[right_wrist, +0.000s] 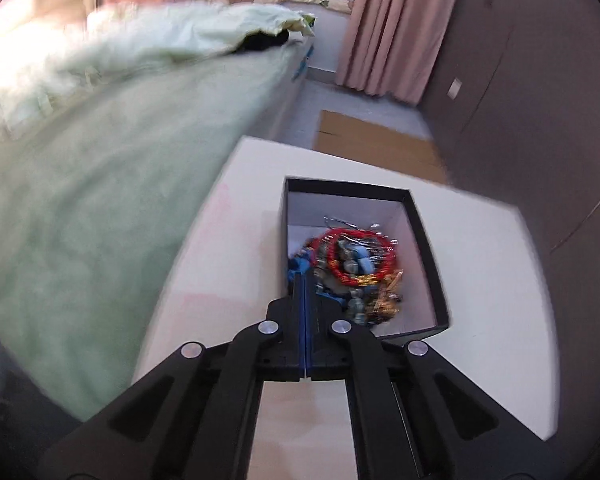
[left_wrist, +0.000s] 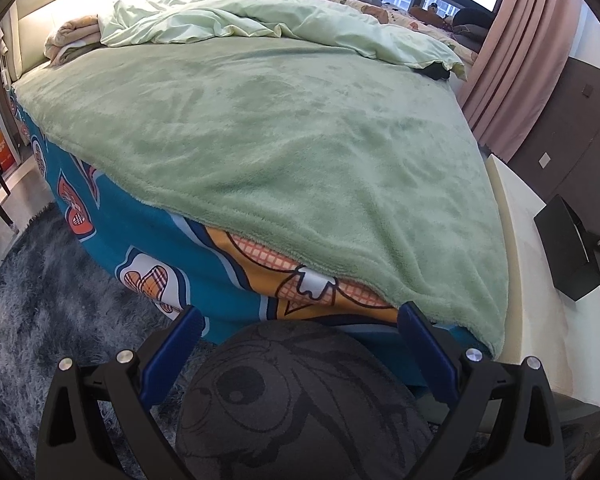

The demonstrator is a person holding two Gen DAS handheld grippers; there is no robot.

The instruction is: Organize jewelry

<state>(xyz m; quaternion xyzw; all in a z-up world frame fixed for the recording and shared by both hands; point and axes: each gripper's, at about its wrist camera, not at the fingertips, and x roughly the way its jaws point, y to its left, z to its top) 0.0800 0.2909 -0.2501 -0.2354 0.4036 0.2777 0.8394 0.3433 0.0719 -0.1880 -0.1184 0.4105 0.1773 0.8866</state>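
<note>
Black box (right_wrist: 428,240) with white inside, open on top, sitting flat on a white table (right_wrist: 492,300) beside a bed. Inside, a tangled heap of jewelry (right_wrist: 352,276): a red bead ring (right_wrist: 336,268) lying on top, blue beads and gold bits under it.

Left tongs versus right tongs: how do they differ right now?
The left tongs stand wide open; the right tongs are pressed shut, pad against pad. The left tongs hang over a dark cartoon-print cushion at the bed's edge, while the right tongs reach into the black box at the jewelry pile. Both have black arms and blue pads.
</note>
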